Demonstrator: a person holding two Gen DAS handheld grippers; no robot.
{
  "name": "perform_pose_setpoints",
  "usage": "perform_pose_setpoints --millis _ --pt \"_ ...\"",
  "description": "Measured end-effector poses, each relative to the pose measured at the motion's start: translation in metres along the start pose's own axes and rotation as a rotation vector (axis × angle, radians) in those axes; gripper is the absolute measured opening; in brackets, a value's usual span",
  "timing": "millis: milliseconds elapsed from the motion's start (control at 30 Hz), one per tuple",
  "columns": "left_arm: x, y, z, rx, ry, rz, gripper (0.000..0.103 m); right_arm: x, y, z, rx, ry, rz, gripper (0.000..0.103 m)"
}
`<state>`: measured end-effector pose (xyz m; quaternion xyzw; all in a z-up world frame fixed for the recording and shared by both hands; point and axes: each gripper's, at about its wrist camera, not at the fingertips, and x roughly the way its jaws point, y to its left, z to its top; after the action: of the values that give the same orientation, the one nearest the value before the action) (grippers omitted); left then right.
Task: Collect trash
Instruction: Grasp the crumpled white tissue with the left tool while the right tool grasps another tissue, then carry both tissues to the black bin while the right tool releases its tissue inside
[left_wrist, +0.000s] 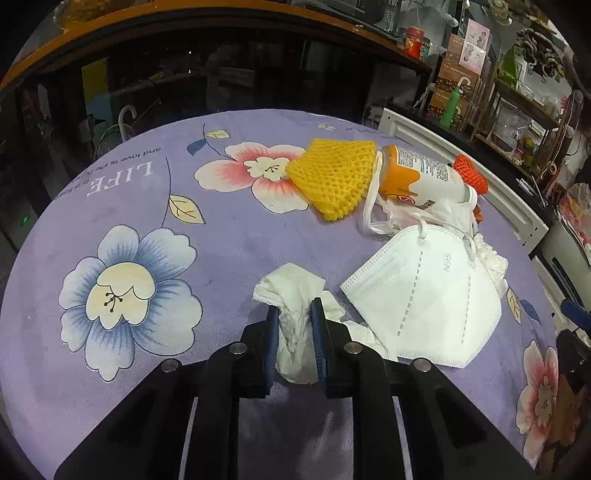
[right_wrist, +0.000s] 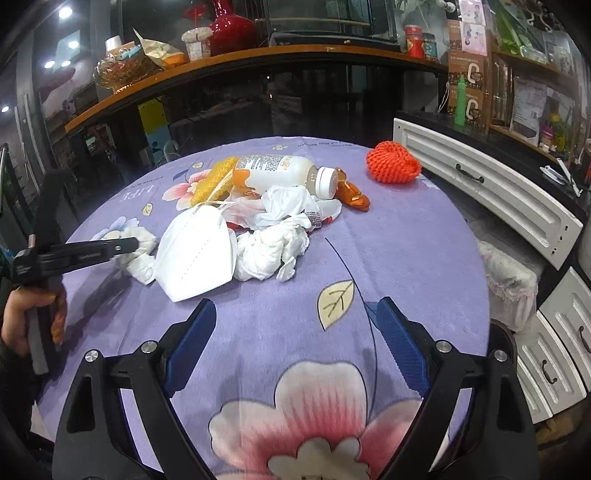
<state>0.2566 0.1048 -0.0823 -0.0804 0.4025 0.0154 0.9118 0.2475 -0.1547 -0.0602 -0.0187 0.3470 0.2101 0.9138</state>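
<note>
In the right wrist view, bare table (right_wrist: 406, 251) fills the lower centre and right. Trash crowds the upper middle: mask (right_wrist: 197, 254), tissue (right_wrist: 267, 253), bottle (right_wrist: 280, 173). The left tool (right_wrist: 129, 245) blocks the left side. The white drawers (right_wrist: 487, 192) possibly crowd the right edge.

One mask (left_wrist: 424, 295), one bottle (left_wrist: 424, 177), two foam nets (left_wrist: 332, 177).

A round table under a purple flowered cloth (right_wrist: 406, 240) carries a white mask (left_wrist: 424, 295), crumpled tissues (right_wrist: 269, 251), a toppled orange-and-white bottle (left_wrist: 421, 177), a yellow foam net (left_wrist: 332, 177), an orange foam net (right_wrist: 391, 166) and a crumpled orange wrapper (right_wrist: 354, 195).
</note>
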Motion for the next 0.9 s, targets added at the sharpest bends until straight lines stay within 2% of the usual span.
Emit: perform_pose_setpoints --millis 200,333,633,733,800,900 --pt "-0.025 0.011 -0.001 -0.018 -0.078 0.004 0.016 0.029 0.000 0.018 0.026 0.023 0.014 0.088" --pt "-0.034 0.016 -0.002 -0.028 -0.103 0.001 0.016 0.051 0.001 0.031 0.030 0.044 0.009 0.087" --pt "-0.033 0.019 -0.009 -0.042 -0.095 -0.023 0.016 0.097 0.006 0.047 0.046 0.125 0.030 0.061" --pt "-0.032 0.016 -0.009 -0.031 -0.092 -0.028 0.016 0.103 0.006 0.046 0.063 0.144 0.069 0.045" --pt "-0.032 0.014 -0.011 -0.027 -0.091 -0.031 0.016 0.101 0.007 0.045 0.073 0.140 0.095 0.028" --pt "-0.032 0.013 -0.012 -0.027 -0.088 -0.038 0.016 0.093 0.008 0.043 0.063 0.117 0.092 0.026"
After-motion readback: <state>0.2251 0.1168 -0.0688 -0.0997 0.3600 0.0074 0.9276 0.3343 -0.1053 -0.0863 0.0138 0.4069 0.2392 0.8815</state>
